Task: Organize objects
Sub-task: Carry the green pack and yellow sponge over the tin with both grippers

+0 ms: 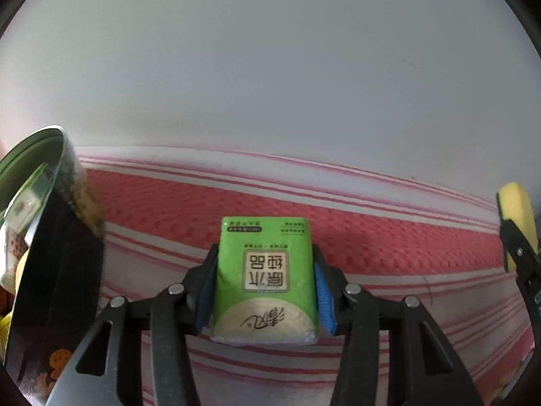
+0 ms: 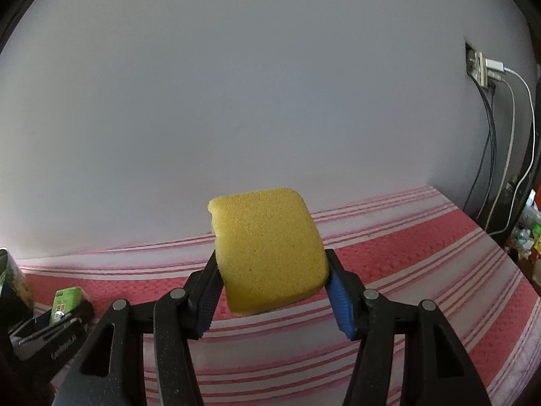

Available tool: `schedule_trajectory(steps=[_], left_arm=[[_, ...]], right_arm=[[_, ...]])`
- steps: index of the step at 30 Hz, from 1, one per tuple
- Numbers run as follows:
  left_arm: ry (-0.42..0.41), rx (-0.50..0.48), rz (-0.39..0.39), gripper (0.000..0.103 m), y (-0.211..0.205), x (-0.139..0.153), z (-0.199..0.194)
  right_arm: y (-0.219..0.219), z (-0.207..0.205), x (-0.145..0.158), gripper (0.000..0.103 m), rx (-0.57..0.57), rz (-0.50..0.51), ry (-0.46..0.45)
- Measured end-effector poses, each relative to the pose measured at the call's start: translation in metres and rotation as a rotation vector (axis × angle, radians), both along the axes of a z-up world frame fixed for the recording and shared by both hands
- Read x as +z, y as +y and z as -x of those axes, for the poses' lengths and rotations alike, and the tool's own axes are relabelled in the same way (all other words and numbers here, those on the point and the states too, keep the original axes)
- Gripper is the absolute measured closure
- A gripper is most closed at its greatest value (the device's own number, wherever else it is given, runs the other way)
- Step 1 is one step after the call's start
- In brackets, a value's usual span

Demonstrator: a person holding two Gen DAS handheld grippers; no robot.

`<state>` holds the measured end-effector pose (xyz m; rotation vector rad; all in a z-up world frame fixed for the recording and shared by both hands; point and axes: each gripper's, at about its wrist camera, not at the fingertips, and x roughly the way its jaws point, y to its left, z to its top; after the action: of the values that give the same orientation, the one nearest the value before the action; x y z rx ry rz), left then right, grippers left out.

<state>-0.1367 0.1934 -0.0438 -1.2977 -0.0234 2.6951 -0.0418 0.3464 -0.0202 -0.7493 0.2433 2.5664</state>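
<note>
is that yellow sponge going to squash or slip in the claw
The sponge looks porous and soft, so it probably gives under the right claw and likely weighs little. Its rough foam surface should resist slipping. It sits tilted between the pads, so it may twist if bumped.

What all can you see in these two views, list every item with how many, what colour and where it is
tissue pack: one, green, clamped in the left gripper
sponge: one, yellow, clamped in the right gripper
box: one, dark, open, far left, holding assorted items
cloth: one, red and white striped, under everything
wall: white, behind
socket with cables: one, upper right on wall
left gripper: one, black, blue pads
right gripper: one, black, blue pads
</note>
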Motion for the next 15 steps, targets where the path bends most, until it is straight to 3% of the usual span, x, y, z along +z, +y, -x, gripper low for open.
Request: schedule_trajectory(steps=[7, 15], left_arm=[[0.001, -0.003, -0.007, 0.054, 0.006, 0.006, -0.006], [0.063, -0.01, -0.033, 0.054, 0.005, 0.022, -0.039]], right_arm=[[0.003, 0.002, -0.007, 0.044, -0.018, 0.039, -0.012], [-0.002, -0.005, -0.005, 0.044, -0.024, -0.026, 0.05]])
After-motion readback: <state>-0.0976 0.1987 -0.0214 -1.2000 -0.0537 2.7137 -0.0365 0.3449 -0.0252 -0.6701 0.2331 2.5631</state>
